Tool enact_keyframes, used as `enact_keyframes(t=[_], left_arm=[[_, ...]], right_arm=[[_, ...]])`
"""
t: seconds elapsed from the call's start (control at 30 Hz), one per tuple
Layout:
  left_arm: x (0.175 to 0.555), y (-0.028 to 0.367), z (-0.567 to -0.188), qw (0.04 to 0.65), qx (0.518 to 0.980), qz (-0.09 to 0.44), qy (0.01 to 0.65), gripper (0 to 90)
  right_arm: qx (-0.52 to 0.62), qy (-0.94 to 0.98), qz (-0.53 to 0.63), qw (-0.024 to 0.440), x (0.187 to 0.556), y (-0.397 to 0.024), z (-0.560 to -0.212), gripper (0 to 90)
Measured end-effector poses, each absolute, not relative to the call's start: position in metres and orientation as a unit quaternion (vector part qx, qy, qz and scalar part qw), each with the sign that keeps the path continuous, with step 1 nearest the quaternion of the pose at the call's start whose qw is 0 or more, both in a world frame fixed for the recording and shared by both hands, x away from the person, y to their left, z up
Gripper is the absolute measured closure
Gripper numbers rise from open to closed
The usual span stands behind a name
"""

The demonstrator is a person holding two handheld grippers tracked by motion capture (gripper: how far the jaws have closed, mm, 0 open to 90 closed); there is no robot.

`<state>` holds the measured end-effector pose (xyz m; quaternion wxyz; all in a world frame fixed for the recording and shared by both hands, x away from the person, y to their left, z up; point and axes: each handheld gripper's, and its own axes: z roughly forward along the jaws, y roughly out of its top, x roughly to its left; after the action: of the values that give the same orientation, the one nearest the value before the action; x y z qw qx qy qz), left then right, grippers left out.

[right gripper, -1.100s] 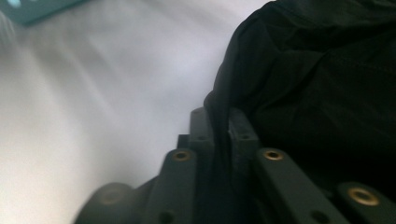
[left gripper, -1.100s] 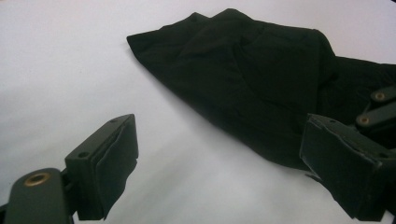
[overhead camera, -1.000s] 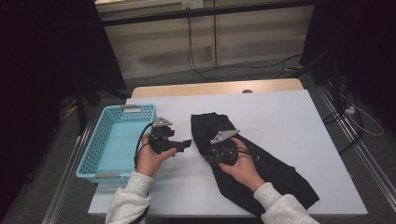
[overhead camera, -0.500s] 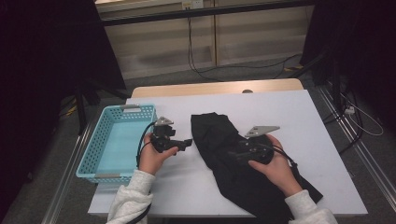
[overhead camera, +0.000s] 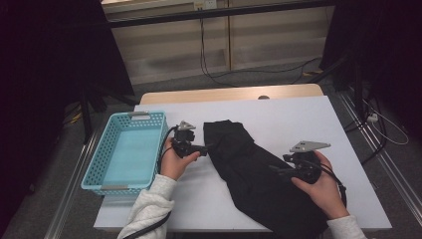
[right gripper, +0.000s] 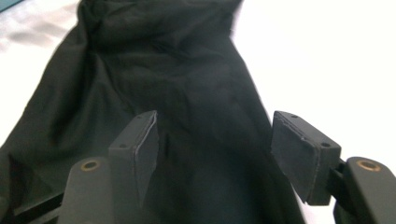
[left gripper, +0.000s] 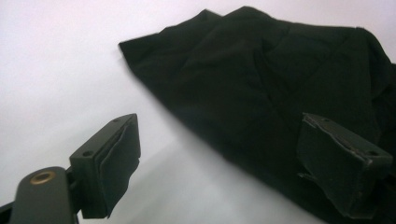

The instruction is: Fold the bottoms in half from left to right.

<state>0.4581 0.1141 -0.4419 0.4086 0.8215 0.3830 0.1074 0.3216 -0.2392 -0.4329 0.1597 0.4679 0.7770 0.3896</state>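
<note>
A black garment lies crumpled on the white table, running from the middle down to the front right. My left gripper is held level at the cloth's upper left edge. In the left gripper view this gripper is open, with the garment's edge just ahead and nothing pinched. My right gripper hovers over the lower part of the cloth and points left. Its jaws have just been opening, and in the right gripper view the gripper stands apart above the garment without pressing on it.
A light blue plastic basket sits at the table's left, beside my left hand. White tabletop stretches behind and to the right of the garment. The table's front edge is close under both forearms.
My right hand has slid right along the garment, away from the left hand, and its jaws have spread. The left hand has edged slightly toward the cloth.
</note>
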Motion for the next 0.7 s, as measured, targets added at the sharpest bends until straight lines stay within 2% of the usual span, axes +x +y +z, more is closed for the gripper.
enact_keyframes(t=[0.13,0.2,0.3,0.4,0.43,0.5,0.53,0.7], left_arm=[[0.467,0.103,-0.446,0.419,0.808,0.112,0.398,19.1],[0.470,0.098,-0.447,0.419,0.808,0.097,0.403,23.1],[0.475,0.092,-0.453,0.399,0.815,0.099,0.408,25.4],[0.478,0.091,-0.457,0.395,0.814,0.096,0.415,34.8],[0.479,0.092,-0.460,0.393,0.817,0.089,0.413,44.9],[0.479,0.094,-0.462,0.395,0.810,0.098,0.421,53.8],[0.479,0.096,-0.462,0.395,0.810,0.098,0.422,61.3],[0.478,0.099,-0.464,0.402,0.806,0.082,0.427,83.3]], right_arm=[[0.483,0.767,0.387,0.170,0.312,-0.256,-0.432,32.1],[0.489,0.762,0.387,0.173,0.309,-0.263,-0.432,32.1],[0.499,0.756,0.386,0.177,0.304,-0.272,-0.432,32.1],[0.505,0.753,0.380,0.181,0.301,-0.280,-0.433,32.0],[0.509,0.751,0.380,0.181,0.300,-0.282,-0.434,32.1],[0.511,0.751,0.378,0.182,0.298,-0.285,-0.434,32.1],[0.511,0.750,0.378,0.182,0.298,-0.286,-0.435,32.1],[0.515,0.748,0.379,0.177,0.295,-0.287,-0.437,32.2]])
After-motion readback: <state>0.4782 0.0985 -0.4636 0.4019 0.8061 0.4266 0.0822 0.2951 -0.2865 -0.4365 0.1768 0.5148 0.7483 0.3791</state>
